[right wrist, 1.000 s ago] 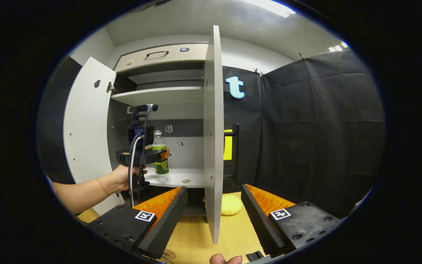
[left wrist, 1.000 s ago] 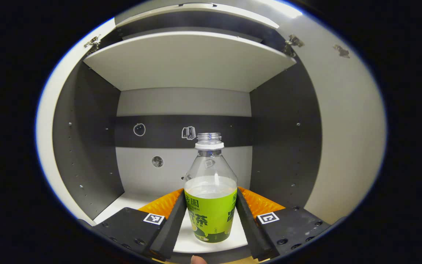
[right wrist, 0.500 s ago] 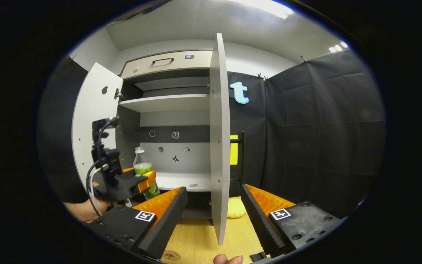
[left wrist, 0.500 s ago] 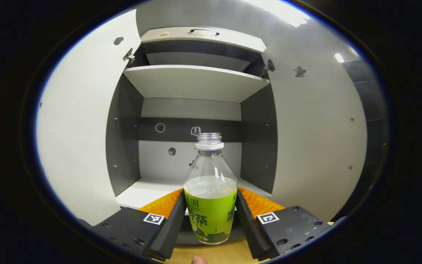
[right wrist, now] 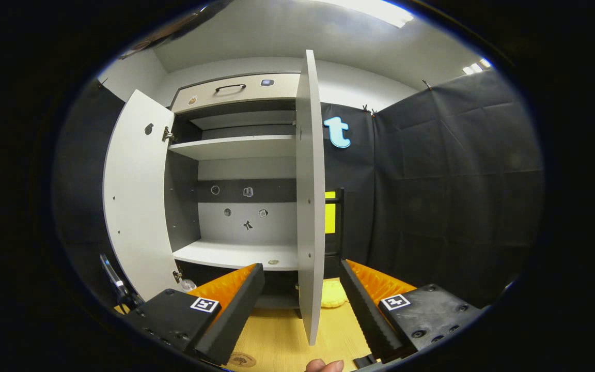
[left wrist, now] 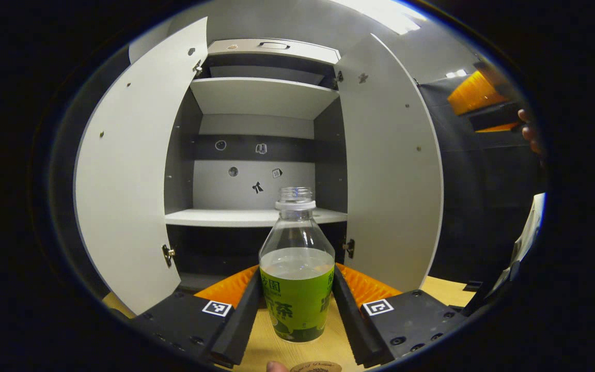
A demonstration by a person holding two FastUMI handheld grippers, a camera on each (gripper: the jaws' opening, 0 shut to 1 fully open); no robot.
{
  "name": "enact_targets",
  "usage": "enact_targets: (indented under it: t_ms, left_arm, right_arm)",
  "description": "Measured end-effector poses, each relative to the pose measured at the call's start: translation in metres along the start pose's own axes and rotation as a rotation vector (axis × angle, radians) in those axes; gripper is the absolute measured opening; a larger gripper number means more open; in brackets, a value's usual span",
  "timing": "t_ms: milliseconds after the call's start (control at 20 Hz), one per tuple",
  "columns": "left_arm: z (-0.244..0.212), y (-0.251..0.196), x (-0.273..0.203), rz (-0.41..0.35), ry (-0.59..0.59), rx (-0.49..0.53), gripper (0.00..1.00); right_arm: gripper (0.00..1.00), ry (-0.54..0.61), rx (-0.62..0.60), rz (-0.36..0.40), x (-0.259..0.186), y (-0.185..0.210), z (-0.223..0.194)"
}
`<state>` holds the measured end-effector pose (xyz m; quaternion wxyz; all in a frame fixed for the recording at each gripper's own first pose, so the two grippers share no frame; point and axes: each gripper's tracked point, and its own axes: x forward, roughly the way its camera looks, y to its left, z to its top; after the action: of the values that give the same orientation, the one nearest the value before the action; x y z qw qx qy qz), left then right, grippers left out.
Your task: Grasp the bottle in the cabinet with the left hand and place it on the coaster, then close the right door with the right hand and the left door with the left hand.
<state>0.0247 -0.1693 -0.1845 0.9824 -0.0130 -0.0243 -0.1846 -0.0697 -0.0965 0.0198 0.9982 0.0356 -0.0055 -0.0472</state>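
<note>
Wooden table before open cabinet

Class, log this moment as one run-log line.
left gripper: shut on bottle | right gripper: open | doors: open | coaster: bare

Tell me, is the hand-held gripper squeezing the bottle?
Touching. In the left gripper view, the left hand-held gripper has both fingers pressed against the green label of the bottle, one on each side, with no gap showing.

The coaster is cut off by the bottom edge.
</note>
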Motion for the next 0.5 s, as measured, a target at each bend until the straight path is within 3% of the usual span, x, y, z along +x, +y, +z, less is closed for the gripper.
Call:
enact_targets:
  t_ms: [500]
  left_arm:
    - [-0.11,-0.023,-0.03,-0.076,0.091,-0.04,0.77]
  right_arm:
    - [0.98,0.0,-0.059,-0.007,0.002,0.0,0.012]
